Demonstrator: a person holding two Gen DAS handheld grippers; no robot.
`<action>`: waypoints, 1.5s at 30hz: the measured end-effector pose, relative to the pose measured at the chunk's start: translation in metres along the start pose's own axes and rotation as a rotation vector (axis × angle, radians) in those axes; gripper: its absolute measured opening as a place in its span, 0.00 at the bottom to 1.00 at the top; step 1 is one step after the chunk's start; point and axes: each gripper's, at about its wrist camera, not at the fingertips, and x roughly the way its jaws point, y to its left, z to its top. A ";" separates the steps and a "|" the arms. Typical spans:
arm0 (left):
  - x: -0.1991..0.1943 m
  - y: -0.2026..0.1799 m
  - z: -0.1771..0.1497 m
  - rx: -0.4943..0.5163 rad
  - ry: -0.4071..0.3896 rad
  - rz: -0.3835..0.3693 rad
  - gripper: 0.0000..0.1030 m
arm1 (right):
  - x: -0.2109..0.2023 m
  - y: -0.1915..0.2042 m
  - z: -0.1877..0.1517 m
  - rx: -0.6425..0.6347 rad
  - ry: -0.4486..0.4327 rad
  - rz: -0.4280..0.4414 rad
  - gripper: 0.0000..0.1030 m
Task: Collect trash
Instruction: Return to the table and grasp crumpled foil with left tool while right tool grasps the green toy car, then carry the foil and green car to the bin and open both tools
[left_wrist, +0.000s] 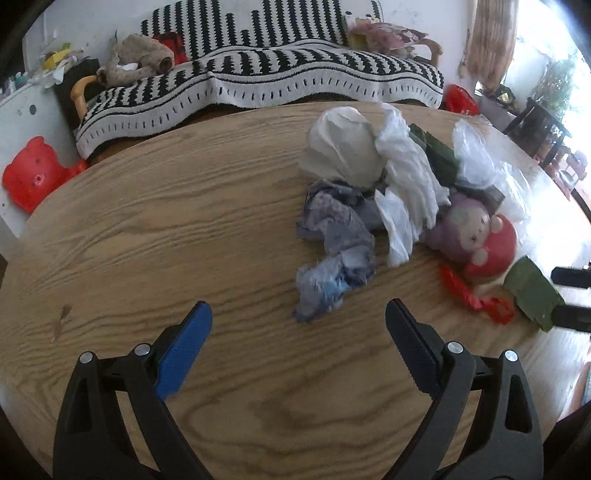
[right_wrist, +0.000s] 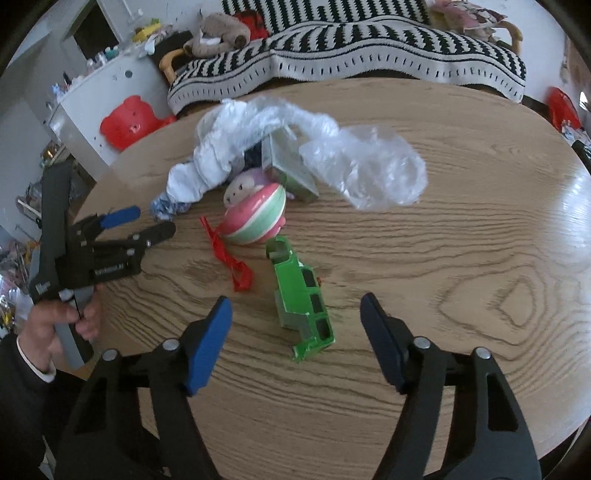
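Nothing looks collected yet: the whole pile lies on the wooden table (right_wrist: 461, 258). The clear plastic bag (right_wrist: 373, 173) sprawls beyond the round plush toy (right_wrist: 255, 218), the white crumpled bag (left_wrist: 402, 177) beside it. The bluish rag (left_wrist: 332, 254) runs lengthwise toward the left gripper (left_wrist: 299, 325). The green carton (right_wrist: 303, 299) points its long axis toward the right gripper (right_wrist: 295, 314). Both grippers hover spread wide, holding nothing.

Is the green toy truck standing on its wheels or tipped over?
Tipped over. The green toy truck lies on its side on the table, windows facing up, no wheels under it.
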 end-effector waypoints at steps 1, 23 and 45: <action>0.003 0.000 0.003 0.002 -0.003 -0.003 0.89 | 0.002 0.000 0.001 -0.006 0.004 -0.002 0.63; -0.034 0.005 0.009 -0.062 -0.049 -0.015 0.35 | -0.017 -0.002 -0.009 -0.034 -0.040 -0.044 0.21; -0.084 -0.135 0.029 0.096 -0.155 -0.191 0.35 | -0.123 -0.116 -0.056 0.204 -0.186 -0.150 0.21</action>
